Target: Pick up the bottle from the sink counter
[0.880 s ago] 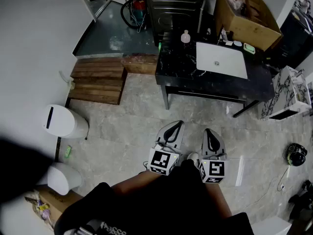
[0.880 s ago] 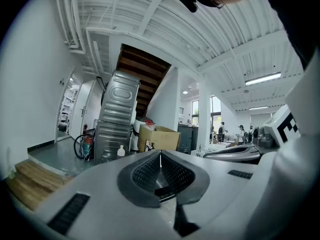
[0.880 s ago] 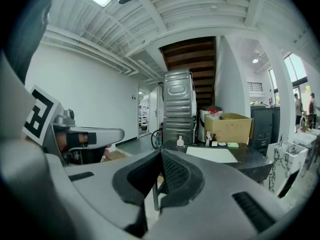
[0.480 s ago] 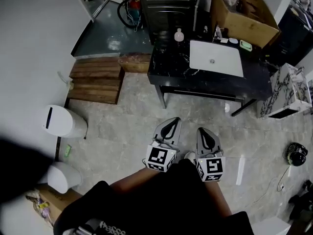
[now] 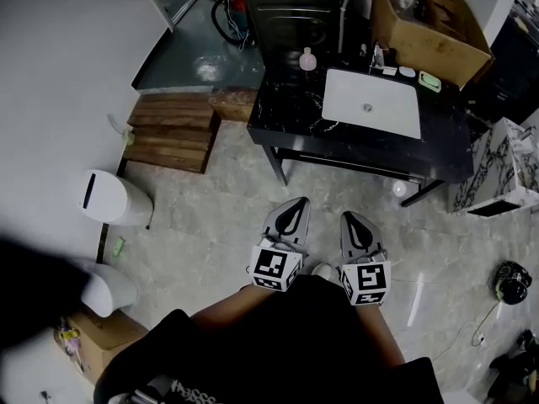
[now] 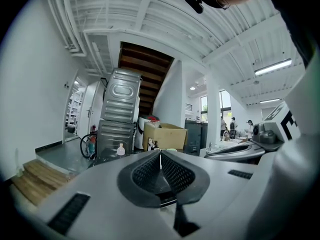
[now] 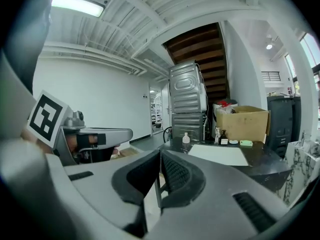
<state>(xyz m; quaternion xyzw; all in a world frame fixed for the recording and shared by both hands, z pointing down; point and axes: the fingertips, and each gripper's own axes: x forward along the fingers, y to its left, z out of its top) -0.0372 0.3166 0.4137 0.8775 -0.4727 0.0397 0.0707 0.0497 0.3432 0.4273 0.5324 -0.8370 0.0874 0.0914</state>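
— Bottle (image 5: 308, 59) and counter (image 5: 290, 120) sit a touch further left in the head view than a moment ago, and the frame has swung a little. Both grippers are much where they were in it.

— Where does the bottle stand?

— Upright on the counter's far left corner, just beside the back left corner of the sink (image 5: 396, 116) but not touching it. A metal machine (image 5: 296, 7) rises right behind it.

— And the tools?

— The left gripper (image 5: 295, 209) and the right gripper (image 5: 354, 221) lie side by side over the floor (image 5: 219, 225). They are well short of the counter and point toward it. Each one's own view shows its pads closed tip to tip, with nothing between them.

— What does the head view give that those two don't?

— The layout from above. It shows wooden steps (image 5: 173, 133) left of the counter, a white bin (image 5: 114, 199) nearer the wall, and the whole white sink with its drain.

— And the other way round?

— The gripper views look nearly level, so they show the bottle from the side, a pale body under a white cap. Behind it the machine reads as two stacked units under a wooden stair (image 6: 145, 69). The right gripper view picks out a small dark bottle (image 7: 223, 140) and a green dish (image 7: 245, 143) along the counter's back, in front of the box (image 5: 438, 53). Only the left gripper view shows people (image 6: 232, 126) far off by the windows.
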